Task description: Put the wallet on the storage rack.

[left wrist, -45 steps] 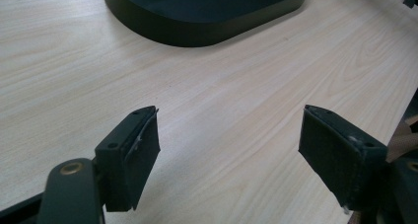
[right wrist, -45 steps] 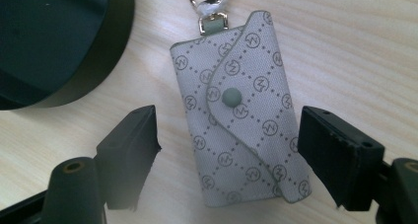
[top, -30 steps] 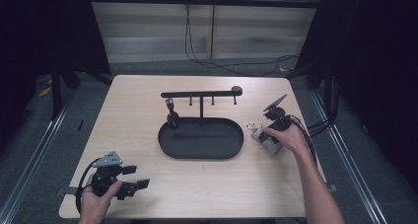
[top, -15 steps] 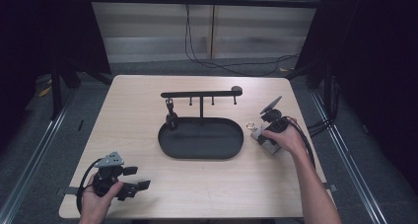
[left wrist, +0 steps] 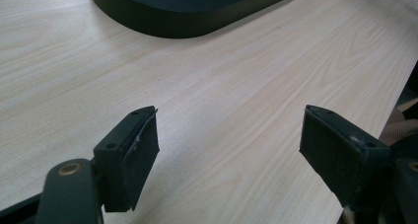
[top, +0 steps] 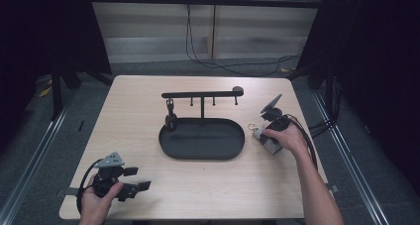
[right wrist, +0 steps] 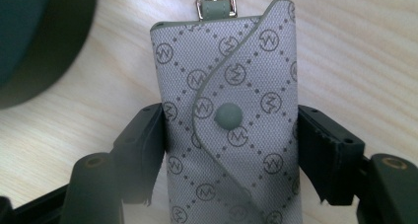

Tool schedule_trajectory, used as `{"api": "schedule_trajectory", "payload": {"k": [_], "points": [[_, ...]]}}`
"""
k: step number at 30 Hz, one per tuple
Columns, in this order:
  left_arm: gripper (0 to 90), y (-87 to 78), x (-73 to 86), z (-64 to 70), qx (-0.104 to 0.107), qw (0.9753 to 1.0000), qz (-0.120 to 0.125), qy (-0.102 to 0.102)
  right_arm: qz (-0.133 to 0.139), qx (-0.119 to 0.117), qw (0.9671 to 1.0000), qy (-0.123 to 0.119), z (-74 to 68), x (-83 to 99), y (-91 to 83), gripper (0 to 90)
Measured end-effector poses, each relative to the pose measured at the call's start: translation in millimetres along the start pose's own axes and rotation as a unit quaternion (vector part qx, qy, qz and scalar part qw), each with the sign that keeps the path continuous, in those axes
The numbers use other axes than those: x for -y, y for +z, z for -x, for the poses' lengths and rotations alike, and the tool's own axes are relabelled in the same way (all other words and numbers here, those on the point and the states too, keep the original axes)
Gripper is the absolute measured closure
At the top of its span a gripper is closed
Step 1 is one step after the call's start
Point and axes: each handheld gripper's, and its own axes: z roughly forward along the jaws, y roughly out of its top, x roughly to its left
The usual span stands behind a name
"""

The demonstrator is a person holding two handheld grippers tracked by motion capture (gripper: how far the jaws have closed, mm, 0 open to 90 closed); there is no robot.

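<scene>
A grey patterned key pouch (right wrist: pixel 226 115) with a snap button and a metal ring at its far end lies on the wooden table (top: pixel 223 185), right of the black oval tray (top: pixel 164 138). My right gripper (right wrist: pixel 231 119) is shut on the pouch, one jaw against each long side; the high view shows that gripper (top: pixel 266 137) and the pouch (top: pixel 261 134) under a hand. At the table's front left corner my left gripper (top: pixel 138 179) rests in the other hand. Its jaws stand wide apart, and only bare wood lies between them (left wrist: pixel 229 135).
A black rack (top: pixel 200 94) with several hooks rises from the tray's far edge, and a small dark object (top: pixel 170 118) hangs at its left end. The tray's rim (left wrist: pixel 187 21) lies well ahead of the left gripper, and its edge (right wrist: pixel 29 46) sits just beside the pouch.
The right hand with the pouch has shifted very slightly toward the tray. The left gripper has stayed put.
</scene>
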Motion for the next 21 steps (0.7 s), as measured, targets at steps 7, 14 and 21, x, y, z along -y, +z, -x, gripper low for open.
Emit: {"api": "schedule_trajectory", "payload": {"k": [7, 14, 21], "points": [[22.5, 0.6, -0.1, 0.2, 0.002, 1.0, -0.003, 0.0, 0.005, -0.024, 0.9997, 0.009, -0.4, -0.6, -3.0, 32.0], [22.5, 1.9, -0.3, 1.3, 0.002, 1.0, -0.004, 0.004, 0.009, -0.039, 0.9988, 0.03, 8.0, 4.4, -14.2, 32.1], [22.2, 0.4, -1.0, 3.6, 0.005, 0.9999, 0.007, 0.011, 0.011, -0.042, 0.9987, 0.026, 8.9, 3.5, -25.6, 32.2]]}}
